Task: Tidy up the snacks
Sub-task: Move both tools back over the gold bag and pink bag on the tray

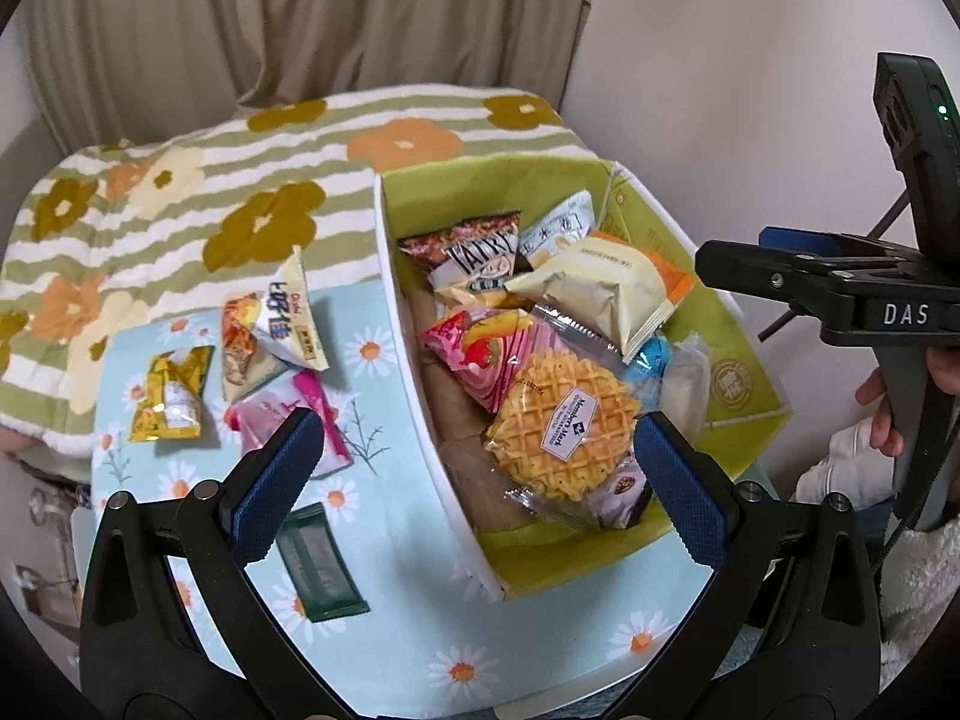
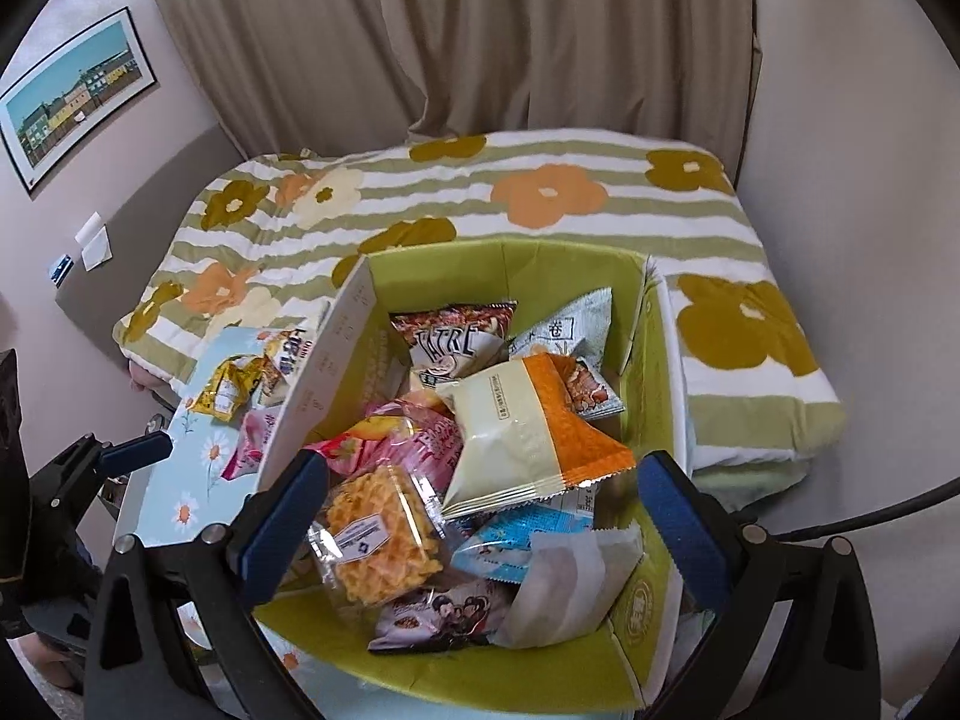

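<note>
Daisy cloth (image 1: 384, 540) beside box rim (image 1: 420, 396)

Both grippers have black plastic arms, silver screws and blue textured pads (image 1: 282, 480); the right gripper (image 1: 780, 267) reads "DAS" in white, beside a fluffy white sleeve (image 1: 924, 588).

soft even light, fisheye-warped edges

Both wrist views angled down, close, sharing snack box (image 1: 744, 372)
</note>
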